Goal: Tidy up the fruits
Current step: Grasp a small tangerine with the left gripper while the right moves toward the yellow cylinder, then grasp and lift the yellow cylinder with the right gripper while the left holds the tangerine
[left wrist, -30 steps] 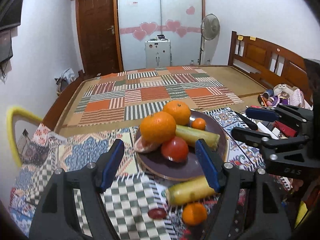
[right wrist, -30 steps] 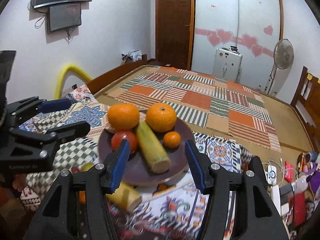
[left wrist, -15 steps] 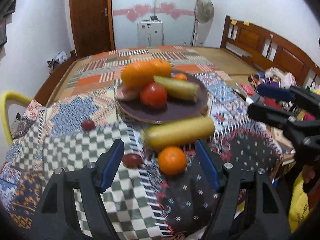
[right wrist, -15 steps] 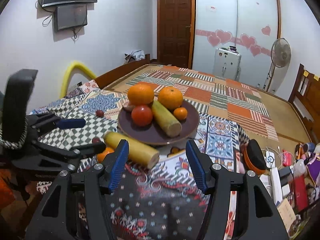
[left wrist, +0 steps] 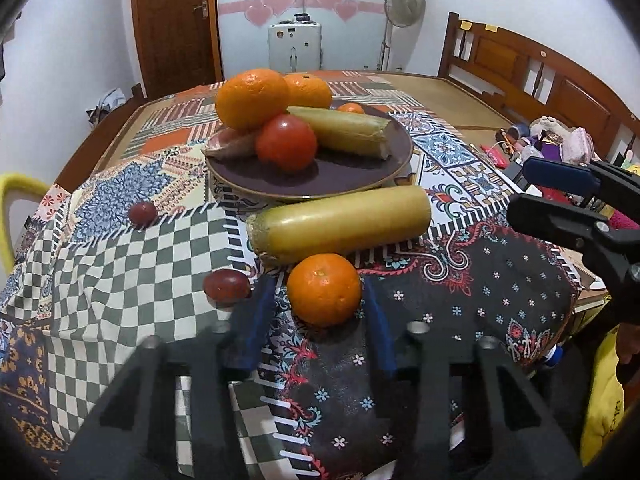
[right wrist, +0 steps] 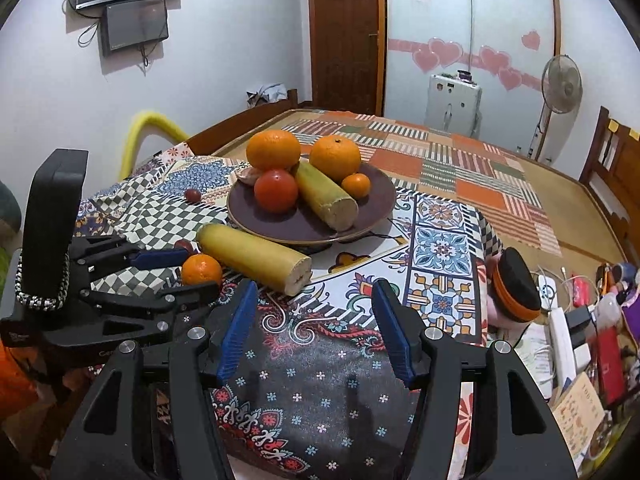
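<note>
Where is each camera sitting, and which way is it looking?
Left wrist: rides on the left gripper, looking forward and down over the table at the plate; its own jaws show, just closing around the small orange, and the right gripper pokes in at the right.
Right wrist: rides on the right gripper, facing the same plate; its own open jaws show, with the left gripper on the left.
Shared: plate, small orange, long yellow stalk, each other's gripper.

no legible text, card lettering too small to read
</note>
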